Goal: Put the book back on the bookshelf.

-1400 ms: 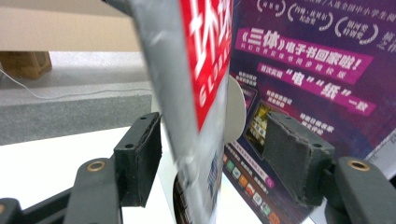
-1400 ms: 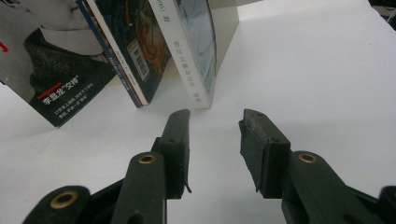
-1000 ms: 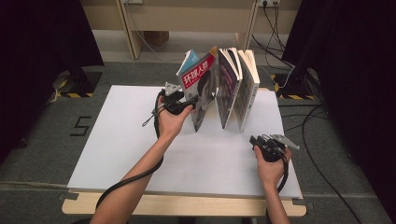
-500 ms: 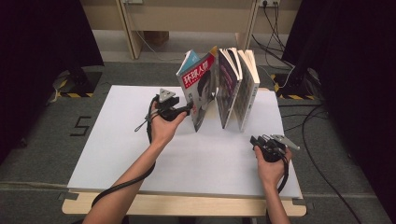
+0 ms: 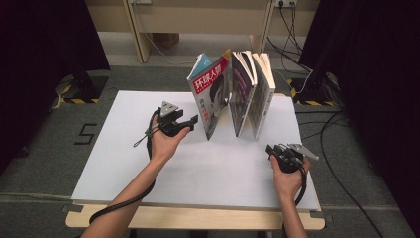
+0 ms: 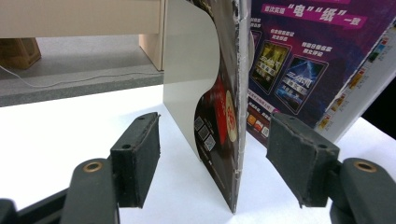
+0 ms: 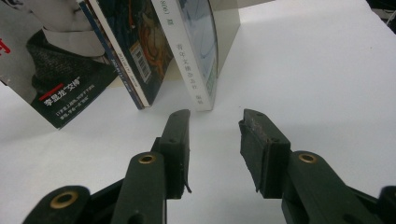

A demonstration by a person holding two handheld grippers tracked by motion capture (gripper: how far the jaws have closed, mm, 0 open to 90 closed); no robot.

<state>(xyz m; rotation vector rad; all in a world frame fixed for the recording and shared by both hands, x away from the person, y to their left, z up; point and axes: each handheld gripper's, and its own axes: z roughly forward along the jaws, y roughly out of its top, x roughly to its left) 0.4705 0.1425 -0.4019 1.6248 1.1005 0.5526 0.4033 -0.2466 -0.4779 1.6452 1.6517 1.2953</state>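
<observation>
- High view: my left gripper [image 5: 194,120] has drawn back from the magazine [image 5: 210,94], jaws wide, nothing held.
- Magazine stands free near the table's [image 5: 124,163] far edge.
- Right gripper [image 5: 271,150] part-open, empty.

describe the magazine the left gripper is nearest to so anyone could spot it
On the white table, a row of books stands upright near the far edge. The magazine is at the row's left end, nearest the left gripper; only its cover is red, with a portrait.
</observation>
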